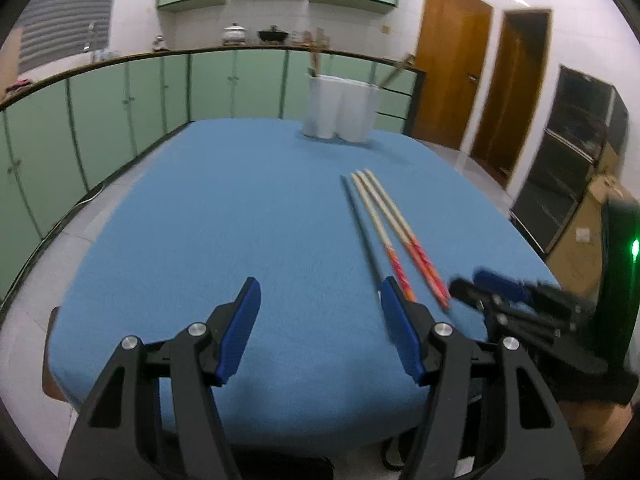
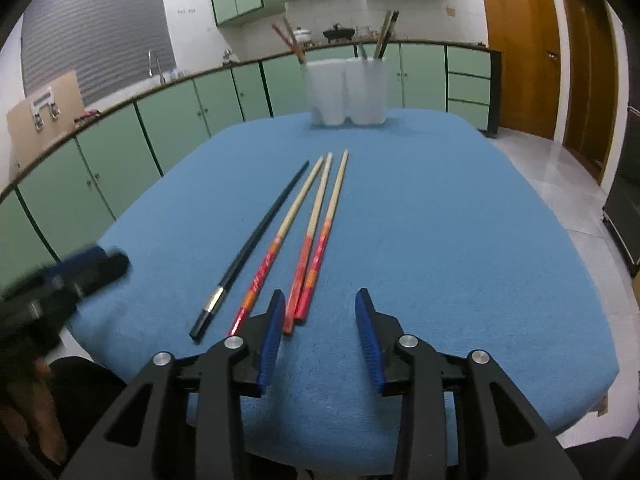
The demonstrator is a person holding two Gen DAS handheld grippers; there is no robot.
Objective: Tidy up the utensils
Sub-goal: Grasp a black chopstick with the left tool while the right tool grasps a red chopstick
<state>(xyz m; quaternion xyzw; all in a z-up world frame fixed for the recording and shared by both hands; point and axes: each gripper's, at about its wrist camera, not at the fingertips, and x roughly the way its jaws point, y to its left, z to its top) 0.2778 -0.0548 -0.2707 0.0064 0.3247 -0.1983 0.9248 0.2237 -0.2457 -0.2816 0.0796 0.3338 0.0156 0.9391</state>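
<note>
Three wooden chopsticks with red handles point(image 2: 316, 240) and one black chopstick point(image 2: 256, 240) lie side by side on the blue table cloth point(image 2: 440, 240). They also show in the left wrist view point(image 1: 394, 228), with the black one point(image 1: 362, 228) at their left. A white two-part utensil holder point(image 2: 346, 92) stands at the far edge with several chopsticks in it; it also shows in the left wrist view point(image 1: 340, 108). My right gripper point(image 2: 320, 328) is open and empty, just behind the red handles' near ends. My left gripper point(image 1: 318, 328) is open and empty, left of the chopsticks.
Green cabinets point(image 1: 120, 92) run along the left and back. Wooden doors point(image 1: 480, 80) stand at the right. A cardboard box point(image 1: 588, 236) and a dark shelf unit point(image 1: 572, 148) sit to the right of the table. The right gripper shows blurred in the left wrist view point(image 1: 500, 292).
</note>
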